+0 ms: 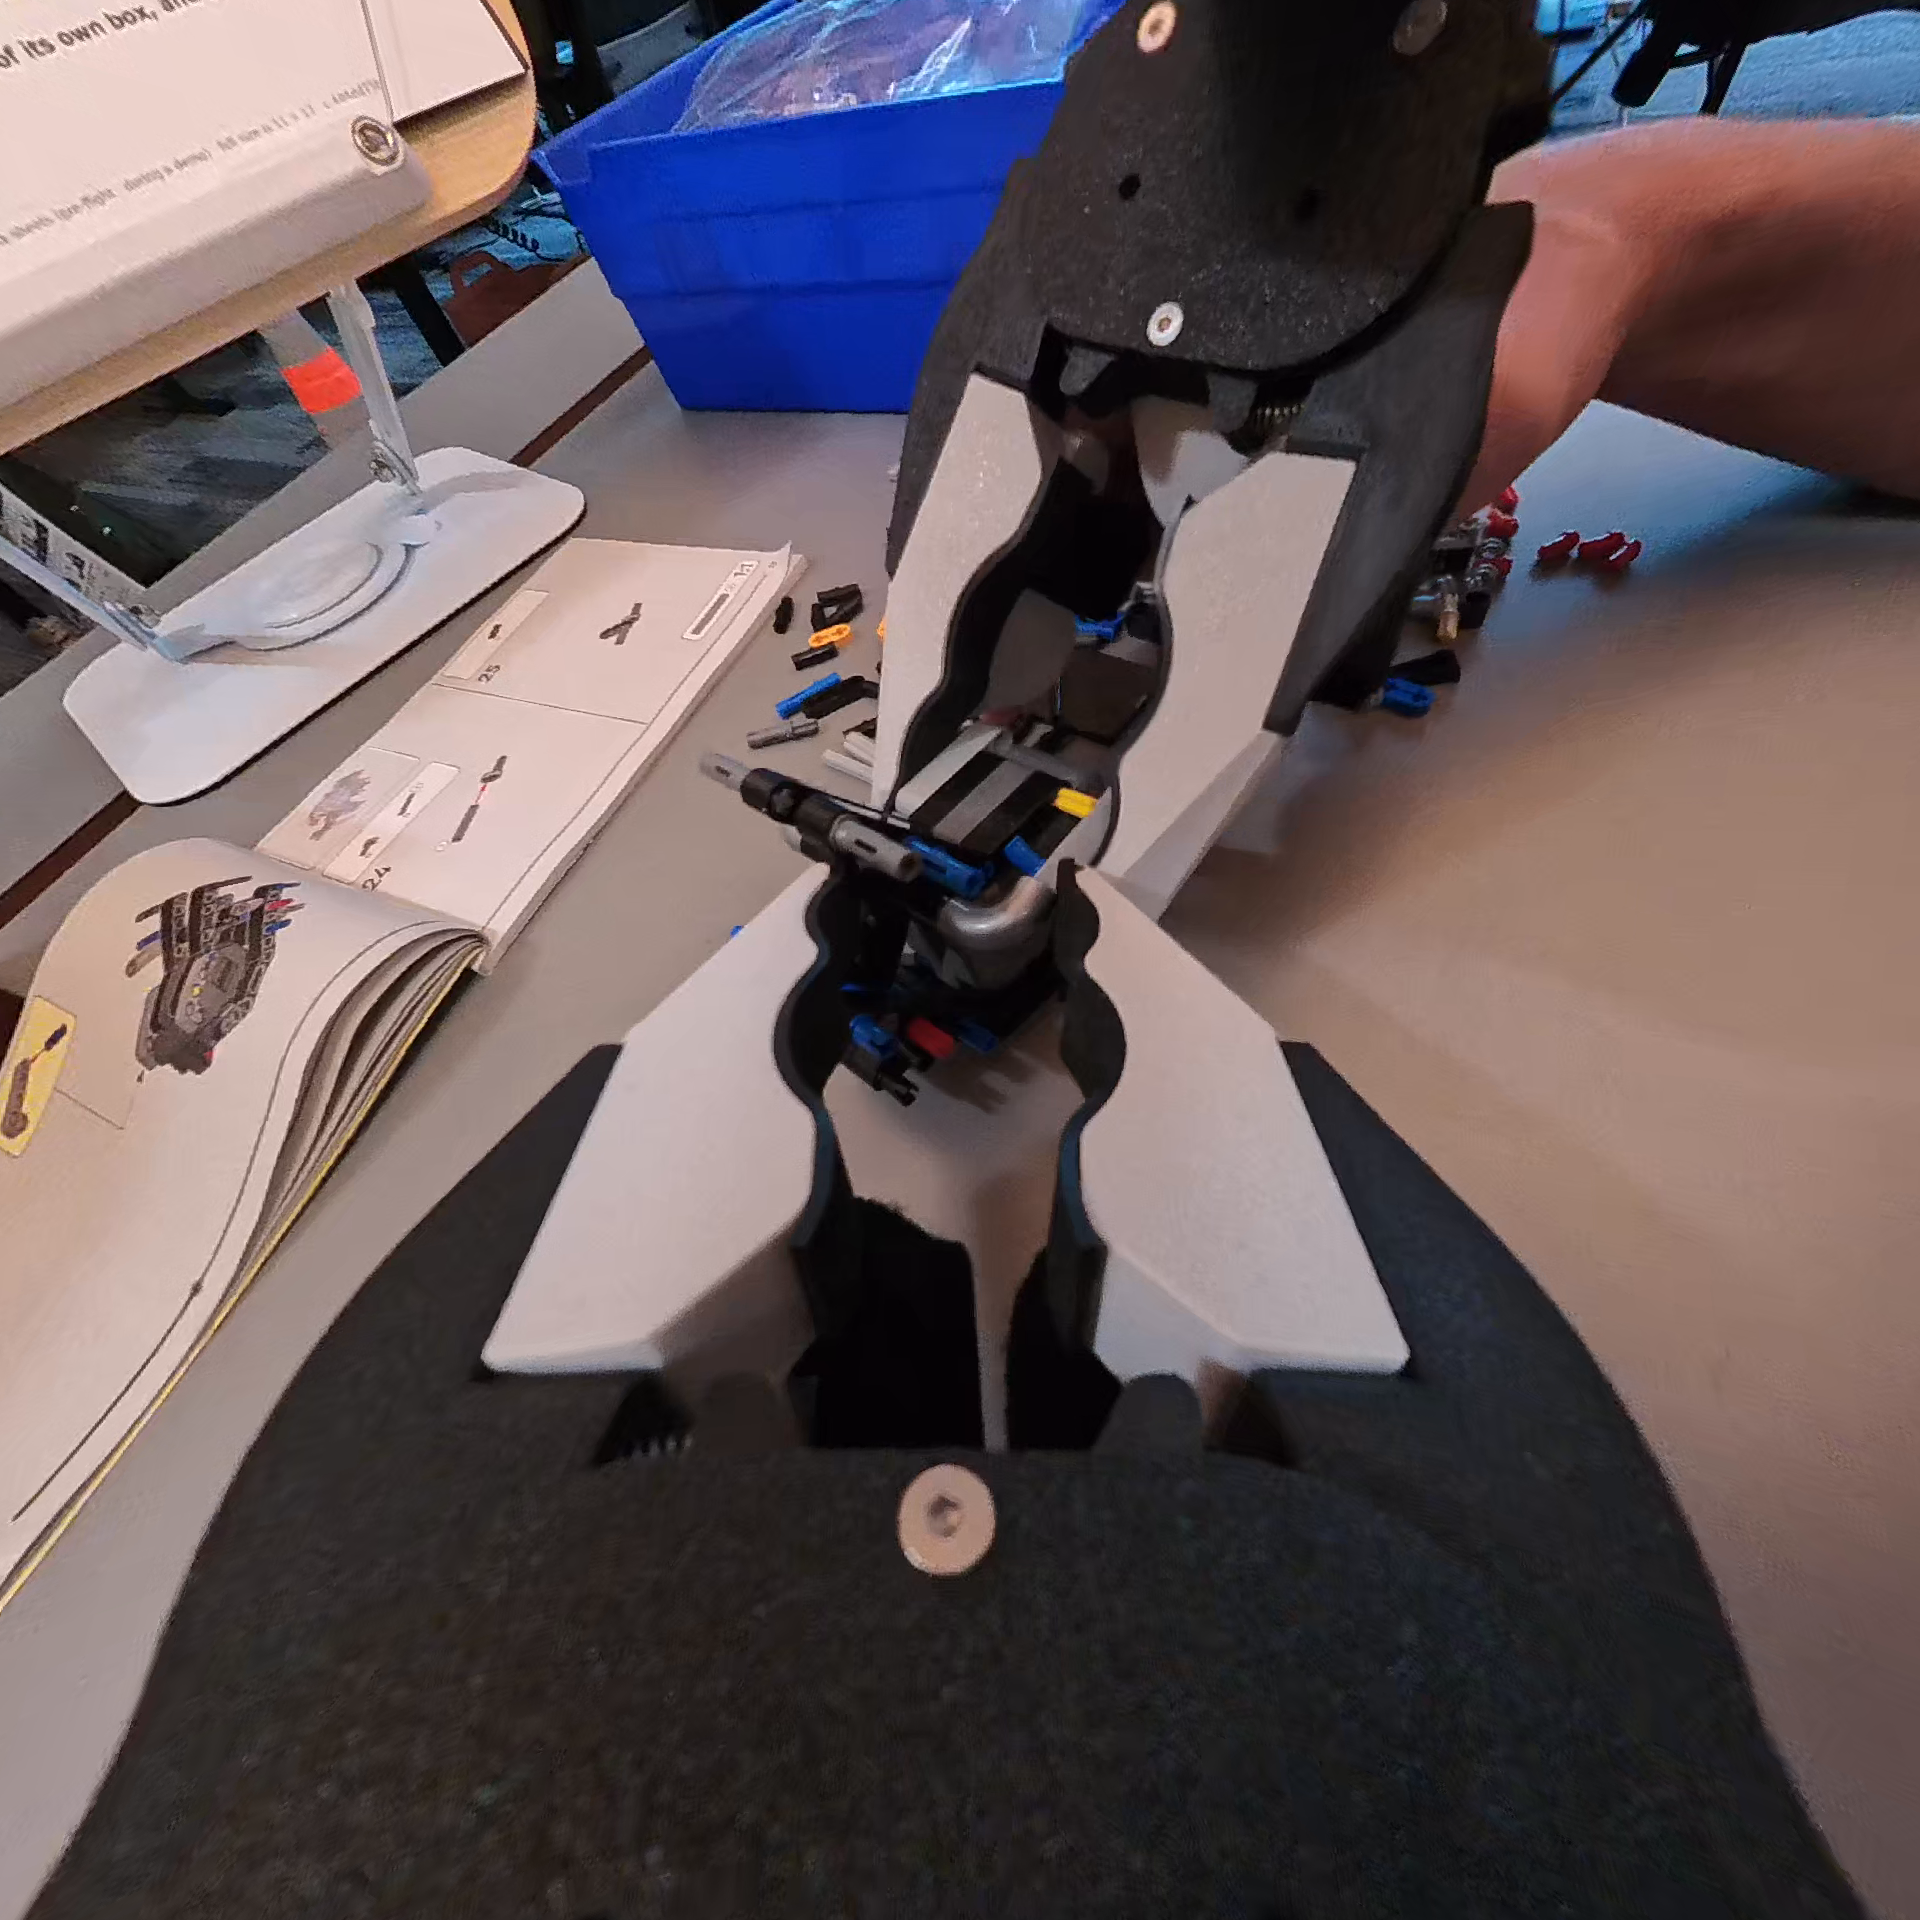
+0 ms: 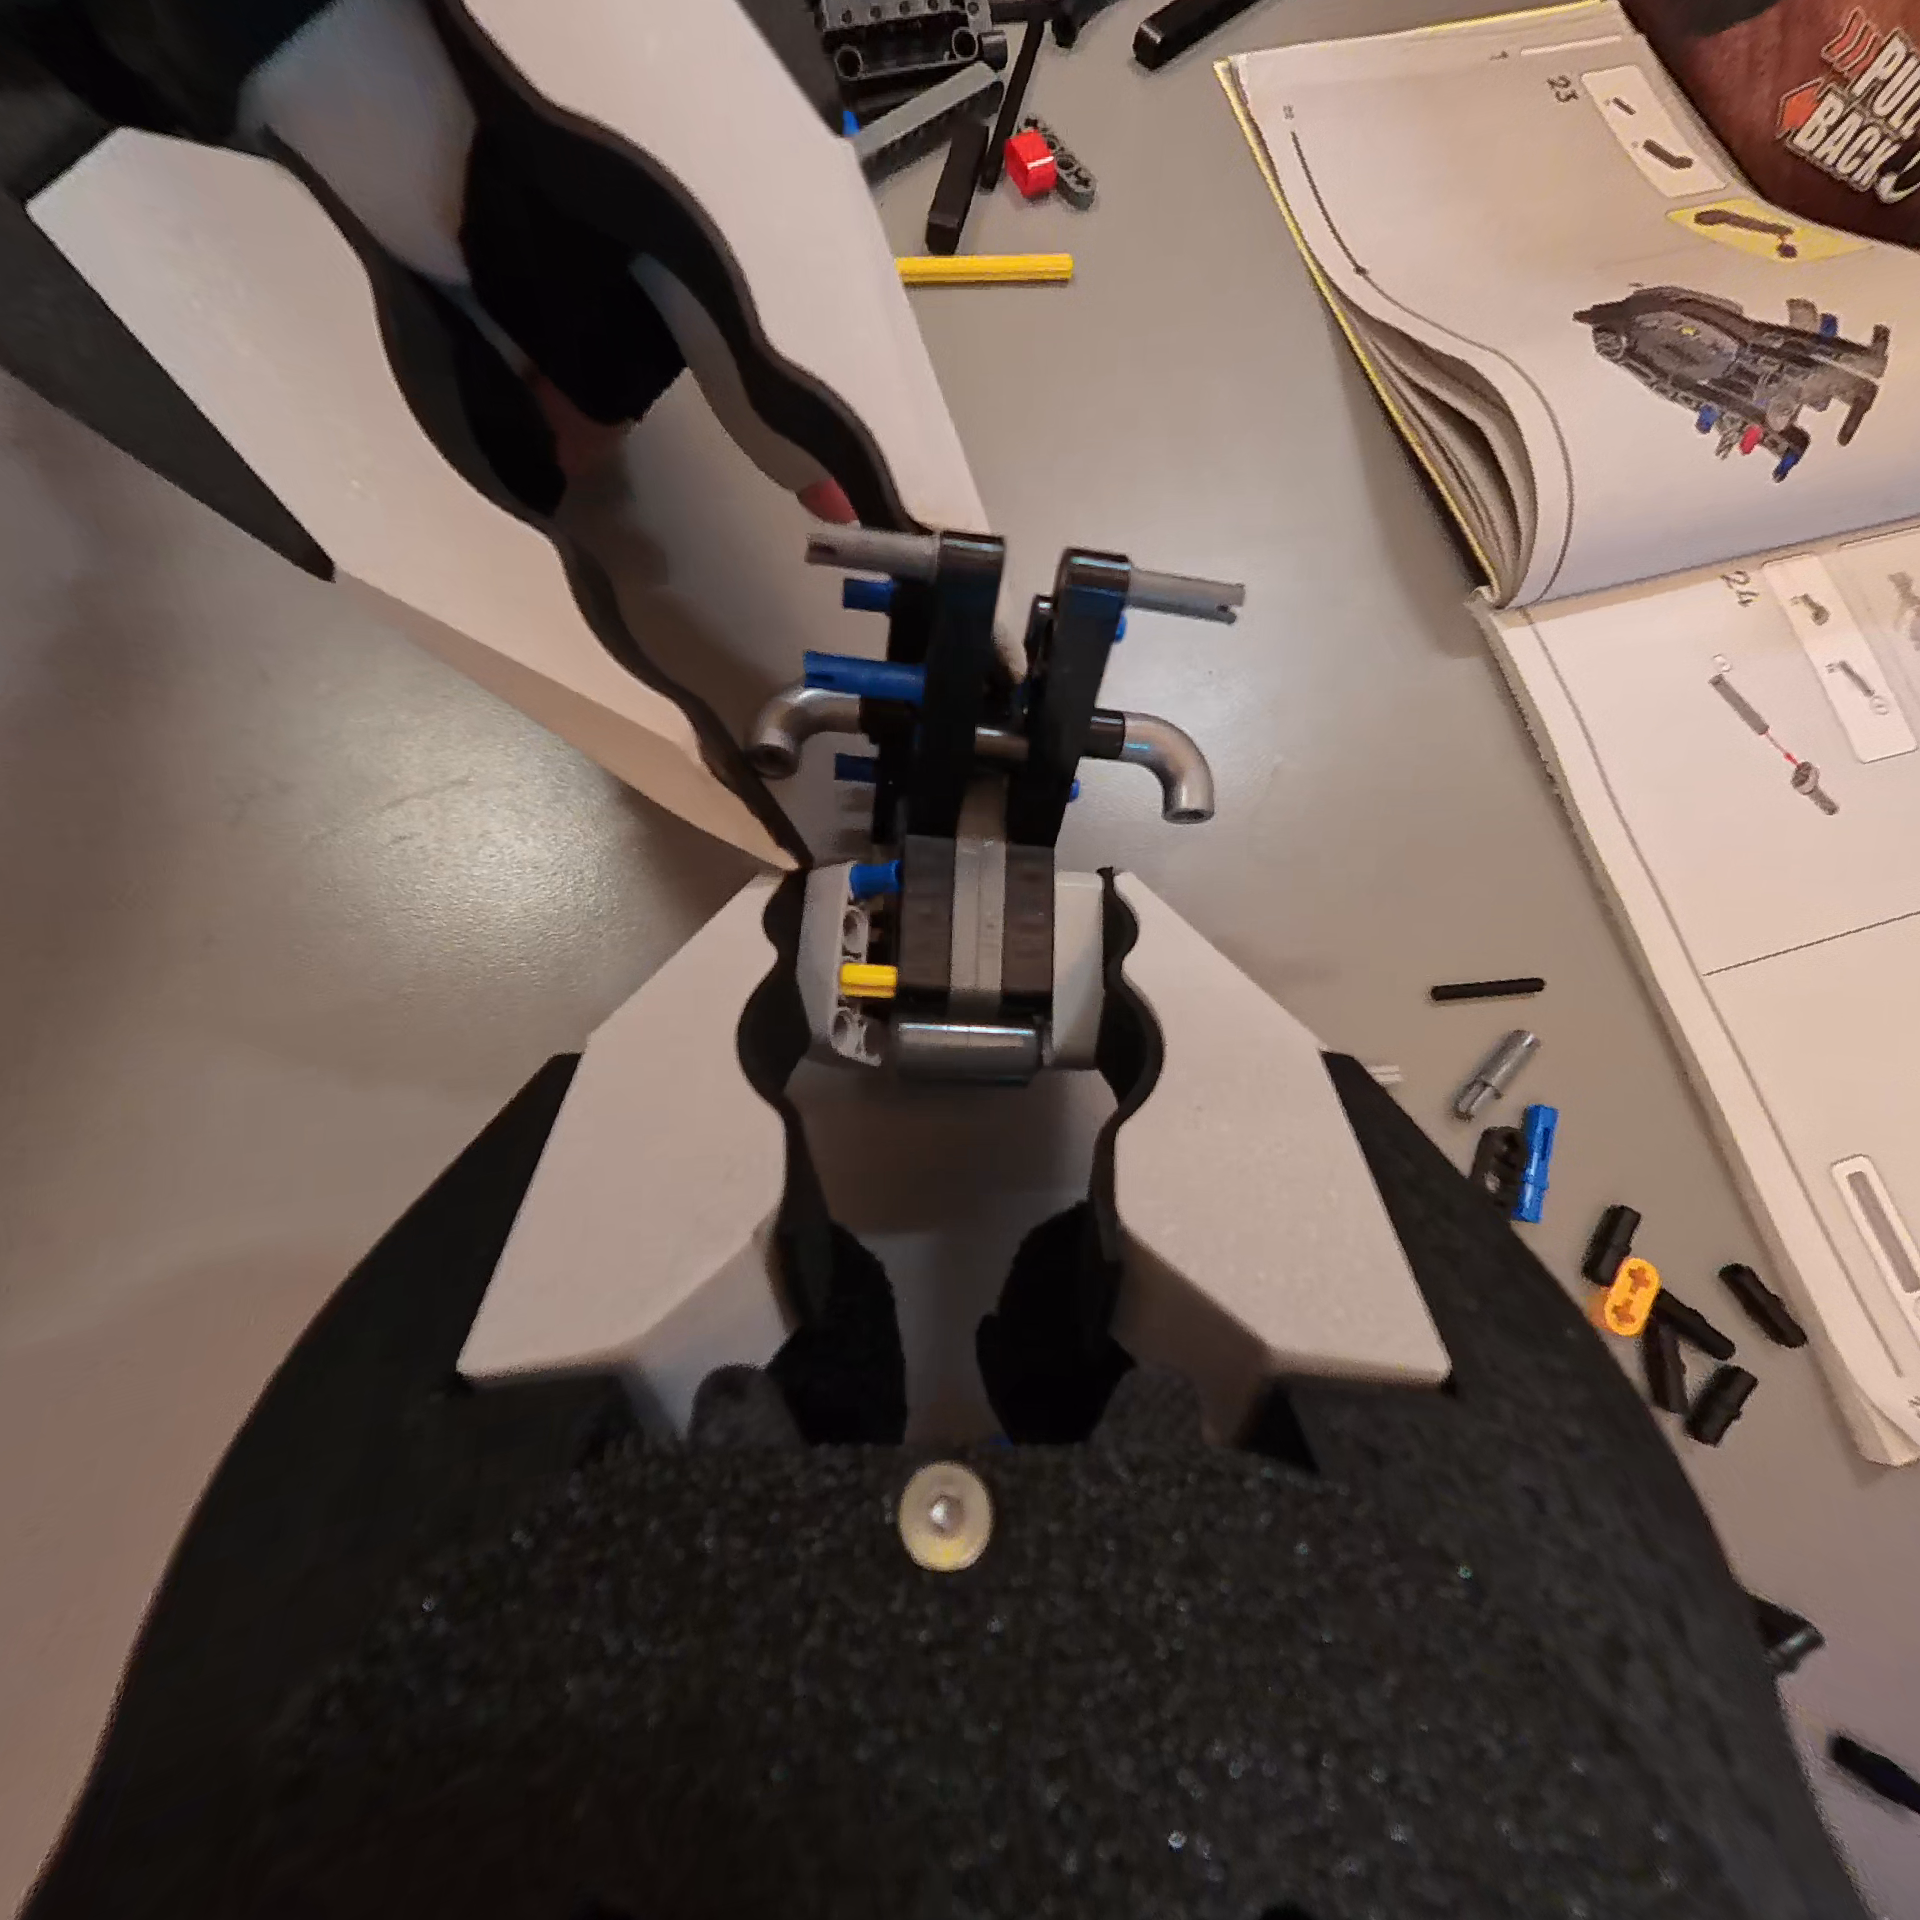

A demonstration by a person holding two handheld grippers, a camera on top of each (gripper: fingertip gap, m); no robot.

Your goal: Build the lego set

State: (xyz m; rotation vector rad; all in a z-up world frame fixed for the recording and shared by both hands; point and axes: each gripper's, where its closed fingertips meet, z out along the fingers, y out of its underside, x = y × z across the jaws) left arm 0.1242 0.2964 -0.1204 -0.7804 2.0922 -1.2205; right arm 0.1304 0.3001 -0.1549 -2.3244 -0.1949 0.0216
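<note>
A small lego assembly (image 1: 966,935) of black beams, blue pins, grey axles and two silver bent pipes is held above the grey table between both grippers. My left gripper (image 1: 951,883) closes on its pin-covered upper part, fingers on either side. My right gripper (image 2: 945,883) is shut on the assembly's (image 2: 971,748) grey and black base block. In the left wrist view the right gripper (image 1: 997,821) reaches down from above, with a hand (image 1: 1662,291) behind it. In the right wrist view the left gripper (image 2: 842,691) comes in from the upper left.
An open instruction booklet (image 1: 520,727) lies left of the work spot and shows in the right wrist view (image 2: 1662,727) too. Loose small pieces (image 1: 821,665) lie beside it, red ones (image 1: 1590,549) farther right. A blue bin (image 1: 810,260) and a white stand (image 1: 312,623) stand behind. A yellow axle (image 2: 982,268) lies nearby. The grippers are tip to tip, or close to it.
</note>
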